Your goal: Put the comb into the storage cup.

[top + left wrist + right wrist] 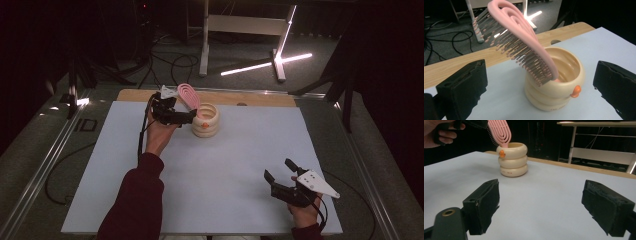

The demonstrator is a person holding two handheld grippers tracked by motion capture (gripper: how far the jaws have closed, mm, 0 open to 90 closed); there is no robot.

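Hairbrush (524, 47): one, pink, leaning handle-down in one cream ringed cup (564, 92) at far table (210, 175) edge. Right gripper (281, 170) near, low above table, jaws wide, empty. Left gripper (186, 116) further out, arm stretched forward, jaws wide either side of cup, touching nothing. Cup print unreadable.

The high view looked forward and down from above my side of the white table (210, 170), taking in the whole top and the floor beyond. The camera on my left gripper (176, 116) sat very close to the cream ringed holder (554, 82) and the pink hairbrush (524, 42), facing the far edge. The one on my right gripper (281, 175) looked low across the table from well back. All three shared the holder and brush.
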